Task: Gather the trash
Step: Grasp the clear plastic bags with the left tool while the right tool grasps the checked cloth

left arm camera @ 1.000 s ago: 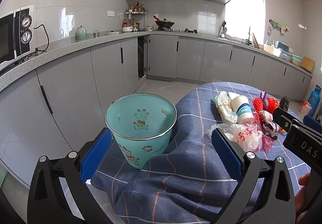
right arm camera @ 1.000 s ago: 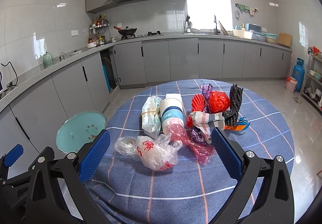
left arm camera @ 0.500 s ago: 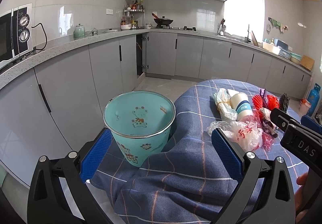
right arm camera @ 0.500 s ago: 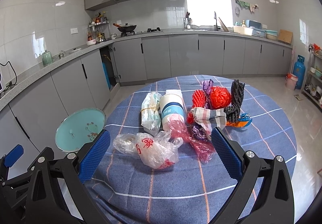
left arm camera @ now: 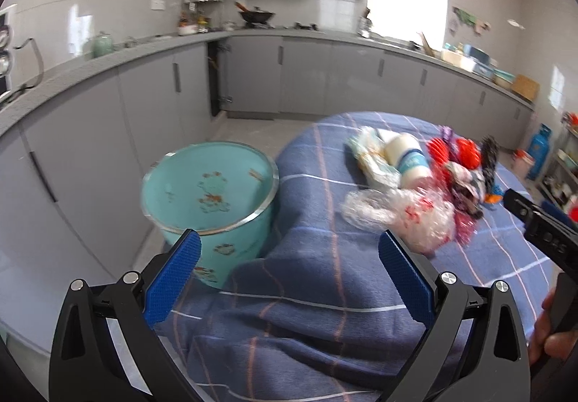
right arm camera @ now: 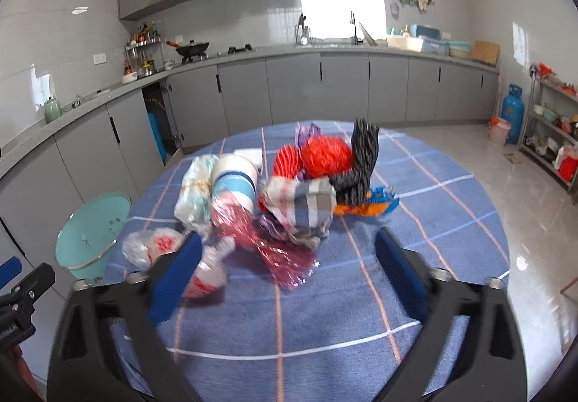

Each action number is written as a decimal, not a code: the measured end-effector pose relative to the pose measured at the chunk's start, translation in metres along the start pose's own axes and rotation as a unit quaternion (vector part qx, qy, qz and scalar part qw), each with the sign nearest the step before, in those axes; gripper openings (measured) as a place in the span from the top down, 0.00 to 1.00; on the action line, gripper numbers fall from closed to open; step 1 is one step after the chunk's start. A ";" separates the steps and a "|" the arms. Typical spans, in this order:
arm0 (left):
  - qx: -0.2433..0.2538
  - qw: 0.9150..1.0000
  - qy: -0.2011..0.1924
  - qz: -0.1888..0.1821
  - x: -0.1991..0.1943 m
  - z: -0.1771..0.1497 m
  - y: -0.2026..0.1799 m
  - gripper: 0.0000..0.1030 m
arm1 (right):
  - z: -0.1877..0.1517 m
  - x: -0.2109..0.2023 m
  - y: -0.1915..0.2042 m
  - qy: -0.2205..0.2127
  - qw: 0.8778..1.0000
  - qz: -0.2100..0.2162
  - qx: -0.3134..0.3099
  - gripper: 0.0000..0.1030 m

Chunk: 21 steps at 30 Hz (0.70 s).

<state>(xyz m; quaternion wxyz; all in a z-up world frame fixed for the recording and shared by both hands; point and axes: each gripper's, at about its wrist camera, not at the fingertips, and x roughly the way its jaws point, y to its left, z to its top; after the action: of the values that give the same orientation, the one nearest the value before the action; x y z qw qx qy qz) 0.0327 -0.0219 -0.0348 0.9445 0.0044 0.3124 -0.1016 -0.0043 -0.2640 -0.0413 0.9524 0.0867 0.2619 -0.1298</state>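
Observation:
A teal waste bin [left arm camera: 209, 199] stands on the floor beside the round table, just beyond my left gripper's left finger. My left gripper [left arm camera: 289, 243] is open over a hanging fold of the blue plaid tablecloth [left arm camera: 325, 293]. My right gripper [right arm camera: 287, 239] is low over the trash pile, and its jaws are closing. A red see-through wrapper [right arm camera: 281, 250] lies between them, not pressed. The clear bag with red print [right arm camera: 159, 243] lies by its left finger. Behind are a white cup with a blue band [right arm camera: 234, 174], a checked wrapper [right arm camera: 300, 199], red nets [right arm camera: 325, 152] and black mesh [right arm camera: 361, 159].
Grey kitchen cabinets [right arm camera: 343, 87] run along the far walls. A blue gas cylinder [right arm camera: 511, 112] and a metal shelf rack [right arm camera: 552, 127] stand at the right. An orange and blue wrapper [right arm camera: 368, 206] lies at the pile's right. A hand [left arm camera: 552, 337] holds the right gripper's handle.
My right gripper has moved forward and down to the trash pile, and its fingers stand closer together. My left gripper has tipped down and swung a little towards the table.

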 end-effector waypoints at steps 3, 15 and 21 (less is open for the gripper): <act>0.015 1.000 0.010 -0.024 0.011 0.002 -0.010 0.24 | -0.002 0.014 -0.007 0.028 0.999 0.015 0.008 0.32; 0.043 0.990 0.052 -0.122 0.066 0.026 -0.084 0.23 | -0.005 0.044 -0.051 0.070 0.996 0.013 0.055 0.46; 0.049 0.985 0.087 -0.139 0.095 0.024 -0.107 0.28 | 0.002 0.056 -0.061 0.083 0.992 0.045 0.084 0.46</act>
<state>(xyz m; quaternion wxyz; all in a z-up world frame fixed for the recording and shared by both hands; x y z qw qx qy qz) 0.1004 -0.1462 -0.0658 0.8890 0.0157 0.3858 -0.2462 0.0255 -0.3337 -0.0749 0.9217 0.1882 0.3238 -0.1006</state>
